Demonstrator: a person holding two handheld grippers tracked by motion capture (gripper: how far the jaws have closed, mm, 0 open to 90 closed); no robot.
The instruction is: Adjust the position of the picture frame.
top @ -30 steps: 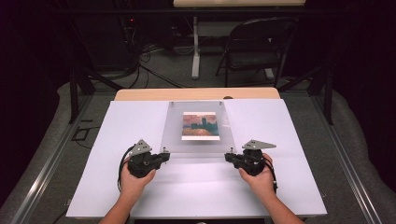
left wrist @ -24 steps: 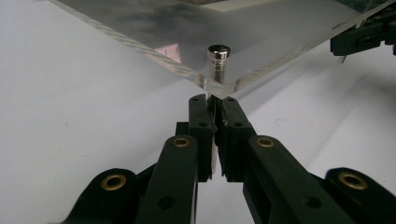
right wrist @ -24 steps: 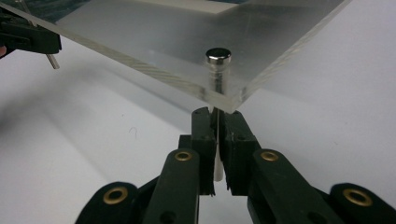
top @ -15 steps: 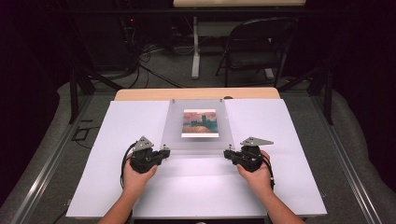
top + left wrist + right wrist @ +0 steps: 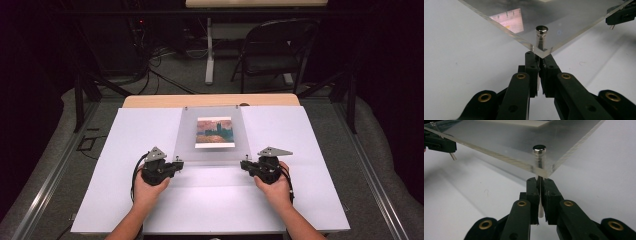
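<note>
holding the clear acrylic photo frame plate (image 5: 212,135) by its two near corners, the left gripper (image 5: 539,58) and right gripper (image 5: 540,181) each have their jaws clenched on the plate's edge just below a silver standoff screw (image 5: 541,32), the plate tilting up and away from the jaws over the white worktop (image 5: 125,150). the grips are only thin corner pinches, so i judge the slick acrylic could slide out and drop if either hand lifts faster. uneven lifting might also shift the small painting print (image 5: 215,132) beyond the jaws.
</note>
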